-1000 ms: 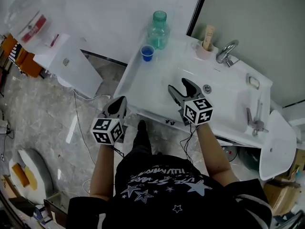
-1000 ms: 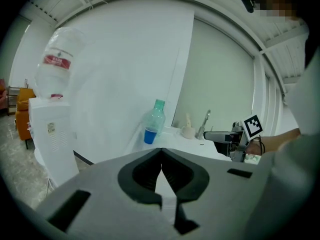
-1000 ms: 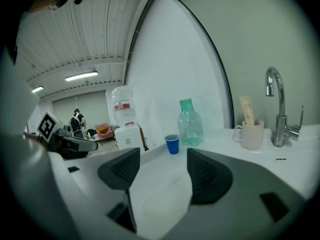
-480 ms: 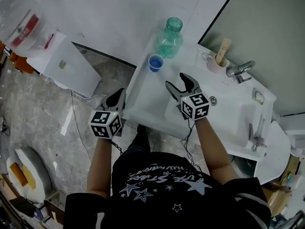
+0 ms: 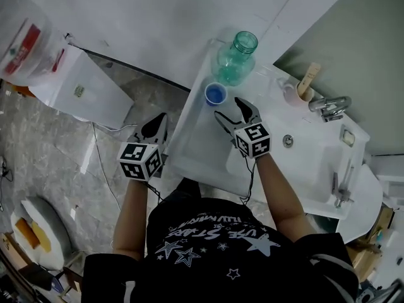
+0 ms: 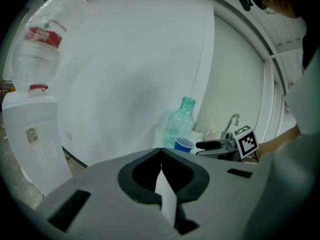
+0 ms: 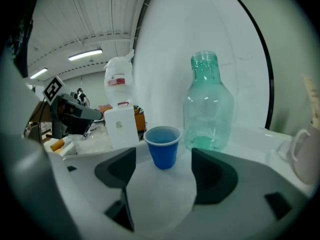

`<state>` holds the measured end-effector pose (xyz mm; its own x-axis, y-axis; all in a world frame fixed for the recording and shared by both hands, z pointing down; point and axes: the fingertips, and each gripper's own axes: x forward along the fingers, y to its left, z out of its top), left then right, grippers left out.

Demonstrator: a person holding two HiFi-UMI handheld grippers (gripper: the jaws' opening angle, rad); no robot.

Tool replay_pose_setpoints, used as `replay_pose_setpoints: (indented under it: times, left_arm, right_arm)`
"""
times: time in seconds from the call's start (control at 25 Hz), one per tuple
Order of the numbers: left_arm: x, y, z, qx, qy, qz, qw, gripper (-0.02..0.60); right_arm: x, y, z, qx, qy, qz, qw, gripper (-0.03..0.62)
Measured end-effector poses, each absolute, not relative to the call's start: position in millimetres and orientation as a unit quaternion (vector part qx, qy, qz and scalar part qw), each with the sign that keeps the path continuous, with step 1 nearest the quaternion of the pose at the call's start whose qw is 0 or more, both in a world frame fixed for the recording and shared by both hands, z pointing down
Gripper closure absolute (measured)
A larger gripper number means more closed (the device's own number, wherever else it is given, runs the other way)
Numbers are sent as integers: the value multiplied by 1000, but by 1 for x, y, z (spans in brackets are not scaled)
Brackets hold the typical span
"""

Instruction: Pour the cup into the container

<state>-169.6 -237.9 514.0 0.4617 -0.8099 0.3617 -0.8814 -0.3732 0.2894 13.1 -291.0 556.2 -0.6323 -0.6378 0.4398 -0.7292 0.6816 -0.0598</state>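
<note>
A small blue cup (image 5: pixel 215 94) stands on the near left corner of the white sink counter (image 5: pixel 203 145). Just behind it is a green-tinted clear jar (image 5: pixel 237 59) with an open mouth. My right gripper (image 5: pixel 229 109) hovers over the counter a short way before the cup, its jaws opening with nothing between them. In the right gripper view the cup (image 7: pixel 163 146) stands centred beyond the two jaws and the jar (image 7: pixel 209 104) rises behind it. My left gripper (image 5: pixel 156 126) hangs off the counter's left side over the floor, jaws together and empty.
A tap (image 5: pixel 329 105) and a pale mug holding a wooden stick (image 5: pixel 298 91) stand at the counter's back right. A drain (image 5: pixel 288 141) lies in the basin. A white water dispenser (image 5: pixel 77 81) with its bottle (image 5: pixel 28 33) stands on the marble floor to the left.
My right gripper has moved forward and left across the counter toward the blue cup, and its jaws stand wider. The left gripper has barely moved.
</note>
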Motion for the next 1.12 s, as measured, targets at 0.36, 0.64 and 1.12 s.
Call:
replay_pose_setpoints:
  times: [0.36,0.64,1.12]
  left_arm:
    - [-173,-263,529,826,-502,88,240,570]
    - [-179,-274,534,826,-499,86,247,569]
    - [-187,-285,543,825,-497,96,252,571]
  right_arm:
    - [-10,-314,578,357,-902,103,219,232]
    - [-26,-323,586,344,-904,66,245,240]
    - [-31,-332,586,349,-907,78,225,293]
